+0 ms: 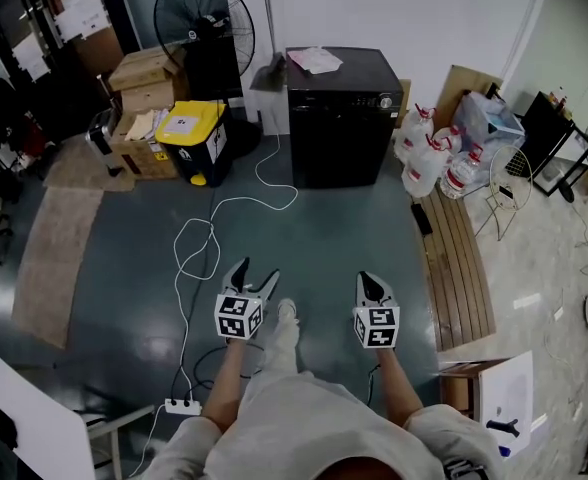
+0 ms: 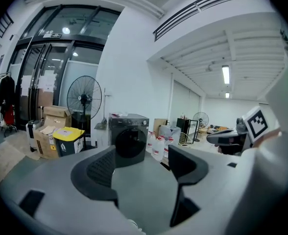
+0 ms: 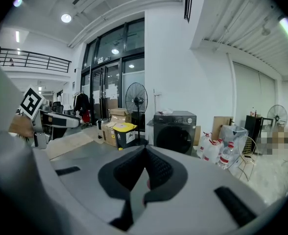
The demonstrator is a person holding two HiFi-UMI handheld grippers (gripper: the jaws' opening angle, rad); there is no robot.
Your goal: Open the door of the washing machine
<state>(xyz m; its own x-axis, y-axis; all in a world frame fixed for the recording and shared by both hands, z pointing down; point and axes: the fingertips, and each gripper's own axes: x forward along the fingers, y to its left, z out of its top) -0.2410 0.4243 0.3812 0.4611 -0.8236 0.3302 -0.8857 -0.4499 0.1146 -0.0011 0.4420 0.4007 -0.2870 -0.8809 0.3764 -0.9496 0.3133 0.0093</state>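
The black front-loading washing machine (image 1: 339,118) stands against the far white wall, some way across the floor from me, papers on its top. Its round dark door (image 2: 129,142) looks closed in both gripper views (image 3: 173,137). My left gripper (image 1: 255,273) is held out low in front of me, and its jaws stand wide apart with nothing between them (image 2: 141,155). My right gripper (image 1: 371,286) hovers beside it, also aimed at the machine, with its jaws closed together and empty (image 3: 145,151). Neither gripper touches the machine.
A yellow-lidded bin (image 1: 196,133), cardboard boxes (image 1: 144,78) and a standing fan (image 1: 204,18) are left of the machine. Water jugs (image 1: 429,153) and a slatted wooden bench (image 1: 459,268) are on its right. A white cable (image 1: 199,238) loops over the floor to a power strip (image 1: 182,405).
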